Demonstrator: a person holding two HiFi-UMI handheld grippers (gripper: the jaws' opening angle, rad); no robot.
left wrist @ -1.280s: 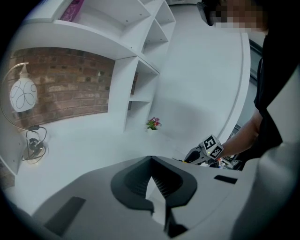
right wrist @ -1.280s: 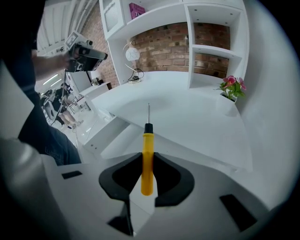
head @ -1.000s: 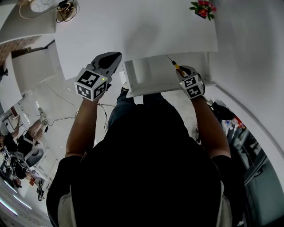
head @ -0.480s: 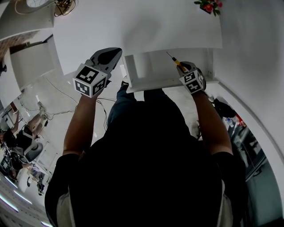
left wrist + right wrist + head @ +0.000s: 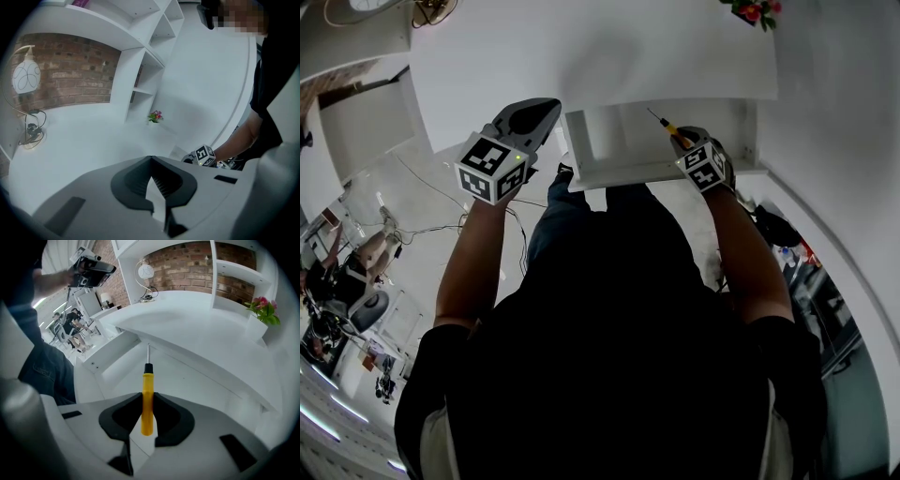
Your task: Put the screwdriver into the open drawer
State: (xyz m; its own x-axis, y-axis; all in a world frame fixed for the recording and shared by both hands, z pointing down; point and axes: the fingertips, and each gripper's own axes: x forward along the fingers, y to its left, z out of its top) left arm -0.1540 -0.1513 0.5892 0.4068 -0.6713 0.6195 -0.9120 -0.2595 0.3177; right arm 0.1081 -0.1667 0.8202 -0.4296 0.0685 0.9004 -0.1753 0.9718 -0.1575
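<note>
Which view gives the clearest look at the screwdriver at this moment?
The right gripper view: the screwdriver sits dead centre, its yellow handle clamped by the right gripper, with the shaft pointing over the open drawer. The head view shows it only small, beside that gripper. The left gripper view does not show it.

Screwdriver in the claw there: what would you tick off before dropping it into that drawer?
1. Grip: right claw shut on the screwdriver by its yellow handle: ok.
2. Drawer pulled open: ok.
3. Screwdriver over the drawer, shaft pointing inward: ok.
4. Drawer floor beneath it bare where it shows: ok.
5. Left claw empty and off to the drawer's left: ok.
6. Height above the drawer floor: cannot tell.
</note>
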